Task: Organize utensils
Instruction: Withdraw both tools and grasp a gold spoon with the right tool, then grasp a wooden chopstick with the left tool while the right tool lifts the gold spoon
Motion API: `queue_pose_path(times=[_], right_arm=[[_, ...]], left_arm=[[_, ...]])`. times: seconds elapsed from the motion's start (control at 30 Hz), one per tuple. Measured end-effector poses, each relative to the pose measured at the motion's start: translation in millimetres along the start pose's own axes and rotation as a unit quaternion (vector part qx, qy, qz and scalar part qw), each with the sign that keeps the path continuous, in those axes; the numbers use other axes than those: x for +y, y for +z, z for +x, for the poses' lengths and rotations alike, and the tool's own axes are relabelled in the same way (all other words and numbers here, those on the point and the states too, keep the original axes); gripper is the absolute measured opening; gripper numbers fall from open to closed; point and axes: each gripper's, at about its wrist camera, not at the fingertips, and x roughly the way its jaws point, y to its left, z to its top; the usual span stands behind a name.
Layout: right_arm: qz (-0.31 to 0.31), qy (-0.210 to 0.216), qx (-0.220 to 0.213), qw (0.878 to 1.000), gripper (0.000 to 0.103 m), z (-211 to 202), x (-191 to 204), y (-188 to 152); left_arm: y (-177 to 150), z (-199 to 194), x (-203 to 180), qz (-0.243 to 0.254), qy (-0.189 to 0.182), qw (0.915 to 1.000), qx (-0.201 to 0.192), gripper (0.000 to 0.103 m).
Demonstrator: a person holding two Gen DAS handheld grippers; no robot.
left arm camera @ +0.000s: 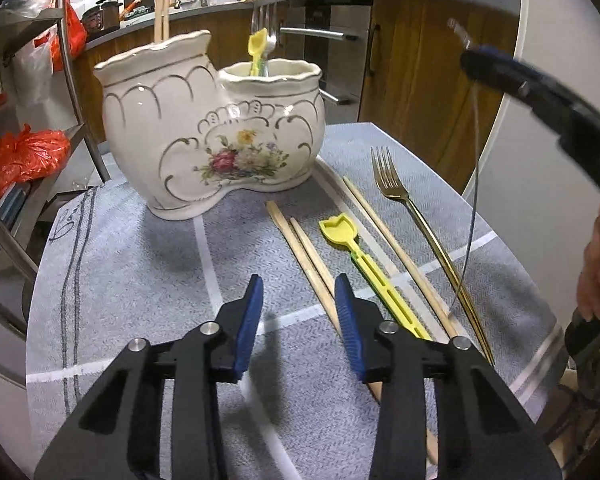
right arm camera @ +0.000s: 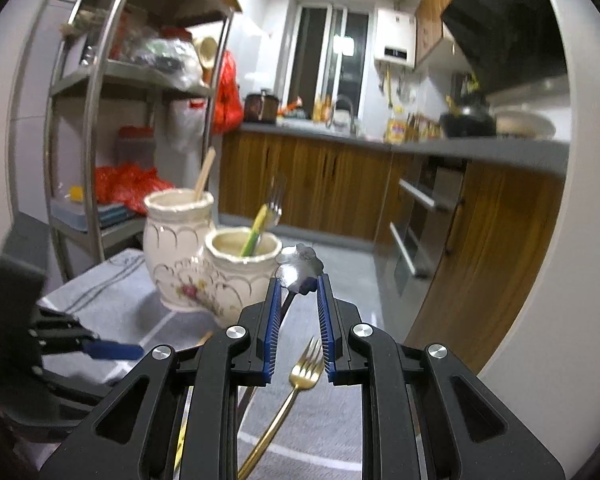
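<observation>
Left hand-held gripper gapes wide, empty, over chopsticks on counter. Right hand-held gripper pinches spoon loosely; ceramic holder at 10 o'clock. Spoon may slip before reaching it.

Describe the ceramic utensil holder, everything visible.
The ceramic utensil holder is glossy cream with gilt scrollwork and a painted flower bouquet on its front. Two joined pots with wavy rims: a taller left one holding wooden chopsticks, a lower right one holding a yellow utensil and a silver fork. It stands upright on the grey cloth.
</observation>
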Motion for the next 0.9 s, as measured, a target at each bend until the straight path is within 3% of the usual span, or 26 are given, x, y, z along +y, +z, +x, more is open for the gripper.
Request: queue_pose_path(times=[0.1, 0.4, 0.57, 0.77, 0.9], right_arm=[[-0.003, -0.002, -0.008, 1.0, 0.019, -2.7, 1.1, 1.4], [0.007, -0.002, -0.025, 1.0, 0.019, -10.0, -2.0, 3.4], [0.009, 0.003, -0.039, 0.999, 0.019, -16.2, -2.8, 4.6], [0.016, 0.001, -0.05, 0.999, 0.019, -20.8, -5.0, 6.2], [0.024, -0.002, -0.054, 0.998, 0.019, -22.2, -8.1, 6.4]], left_arm=[[-1.1, 8.5, -4.8, 0.004, 0.008, 0.9999, 0.013, 0.03], [7.0, 21.3, -12.8, 0.004, 0.022, 0.9993, 0.028, 0.028], [16.0, 25.8, -3.2, -0.012, 0.004, 0.9992, 0.038, 0.008], [15.3, 20.3, 18.9, -0.028, -0.025, 0.9987, 0.036, 0.006], [12.0, -3.1, 29.8, -0.014, -0.041, 0.9991, -0.001, 0.006]])
